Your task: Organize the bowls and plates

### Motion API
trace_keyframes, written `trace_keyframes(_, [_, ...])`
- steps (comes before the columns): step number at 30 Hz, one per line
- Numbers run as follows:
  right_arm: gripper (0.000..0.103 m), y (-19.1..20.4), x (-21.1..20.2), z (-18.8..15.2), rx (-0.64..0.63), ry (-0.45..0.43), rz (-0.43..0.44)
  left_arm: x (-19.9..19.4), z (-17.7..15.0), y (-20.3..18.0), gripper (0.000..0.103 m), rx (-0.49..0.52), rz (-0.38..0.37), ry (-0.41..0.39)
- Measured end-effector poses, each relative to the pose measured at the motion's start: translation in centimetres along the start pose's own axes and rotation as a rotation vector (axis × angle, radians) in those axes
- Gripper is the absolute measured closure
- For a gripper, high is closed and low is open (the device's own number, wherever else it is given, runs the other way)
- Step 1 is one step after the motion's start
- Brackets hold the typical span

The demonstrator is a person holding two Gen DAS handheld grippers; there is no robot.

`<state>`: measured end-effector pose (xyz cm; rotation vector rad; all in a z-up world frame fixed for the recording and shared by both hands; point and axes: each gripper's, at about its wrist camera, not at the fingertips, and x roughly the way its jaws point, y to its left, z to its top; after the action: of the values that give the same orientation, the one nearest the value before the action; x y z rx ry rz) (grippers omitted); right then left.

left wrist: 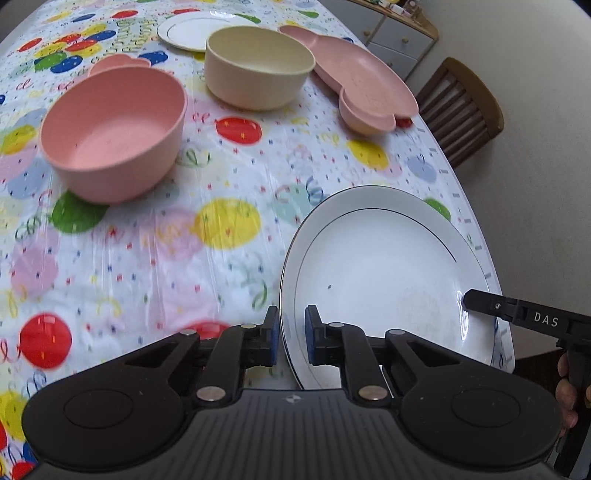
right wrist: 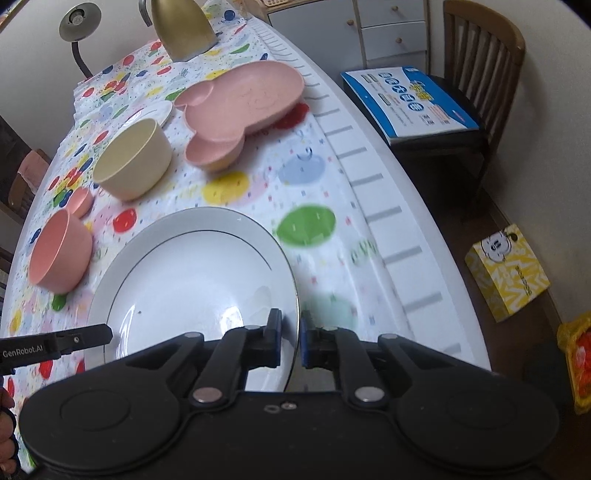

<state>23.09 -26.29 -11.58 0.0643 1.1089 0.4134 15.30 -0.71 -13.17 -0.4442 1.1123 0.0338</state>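
A large white plate (left wrist: 388, 273) with a thin dark ring sits near the table's right edge, held from both sides. My left gripper (left wrist: 291, 332) is shut on its left rim, blue pads on either face. My right gripper (right wrist: 290, 336) is shut on the opposite rim of the same plate (right wrist: 192, 273). Each gripper's tip shows in the other's view, the right gripper (left wrist: 466, 301) and the left gripper (right wrist: 108, 334). Beyond stand a pink bowl (left wrist: 110, 136), a cream bowl (left wrist: 258, 68), a pink bear-shaped divided plate (left wrist: 354, 74) and a small white plate (left wrist: 192, 31).
A balloon-print cloth (left wrist: 147, 258) covers the table. A small pink dish (right wrist: 81, 201) lies behind the pink bowl (right wrist: 61, 254). A gold lamp base (right wrist: 181, 29) stands at the far end. Right of the table are a wooden chair (right wrist: 484, 55) with a blue box (right wrist: 410, 103) and a yellow box (right wrist: 506, 273).
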Motion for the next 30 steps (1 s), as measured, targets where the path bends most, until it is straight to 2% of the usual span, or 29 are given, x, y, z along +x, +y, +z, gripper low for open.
trace_keyframes(6, [0.095, -0.5, -1.6, -3.2, 0.030, 0.009, 0.000, -1.3, -2.7, -0.4, 0.090, 0.036, -0.007, 0.017])
trace_keyframes(12, [0.095, -0.6, -2.5, -5.6, 0.056, 0.011, -0.005, -1.6, -3.5, -0.4, 0.090, 0.064, -0.012, 0.029])
trace_keyframes(19, [0.094, -0.1, -2.6, -6.0, 0.060, -0.004, -0.038, -1.7, -3.6, -0.5, 0.090, 0.093, 0.018, 0.028])
trace_keyframes(22, [0.085, 0.3, -2.9, -6.1, 0.051, -0.024, -0.076, -2.1, -3.5, -0.2, 0.090, 0.093, 0.021, 0.024])
trace_keyframes(30, [0.078, 1.1, -5.1, -5.9, 0.042, -0.090, -0.111, -4.2, -3.5, 0.5, 0.089, 0.095, 0.025, -0.013])
